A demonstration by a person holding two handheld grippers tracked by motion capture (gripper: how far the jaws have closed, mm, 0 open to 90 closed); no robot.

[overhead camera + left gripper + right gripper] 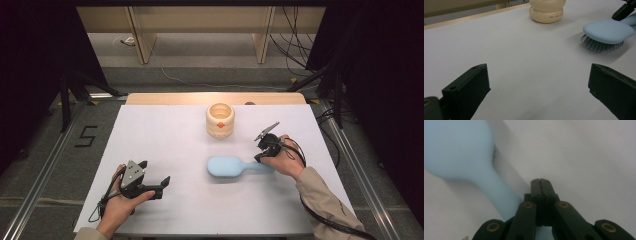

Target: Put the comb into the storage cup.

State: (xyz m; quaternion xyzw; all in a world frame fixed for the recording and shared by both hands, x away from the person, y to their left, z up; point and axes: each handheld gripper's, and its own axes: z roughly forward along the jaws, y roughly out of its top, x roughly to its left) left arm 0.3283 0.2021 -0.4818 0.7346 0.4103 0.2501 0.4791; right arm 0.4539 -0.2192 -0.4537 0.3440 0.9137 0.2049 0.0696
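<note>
- The right gripper's (261, 152) fingers (540, 185) are seen pressed together, empty (brush handle passes beside them).
- The left gripper (152, 180) is held wide open.
- The brush (231, 166) lies mid-table, blurred and cropped in the right gripper view.

I've got the hairbrush (235, 166) lying mid-table (165, 135), the jar (220, 120) standing behind it toward the far edge.

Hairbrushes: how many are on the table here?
1. The light blue hairbrush lies bristles down right of the table's centre, nearer the person than the cream jar, its handle by the right gripper.
</note>
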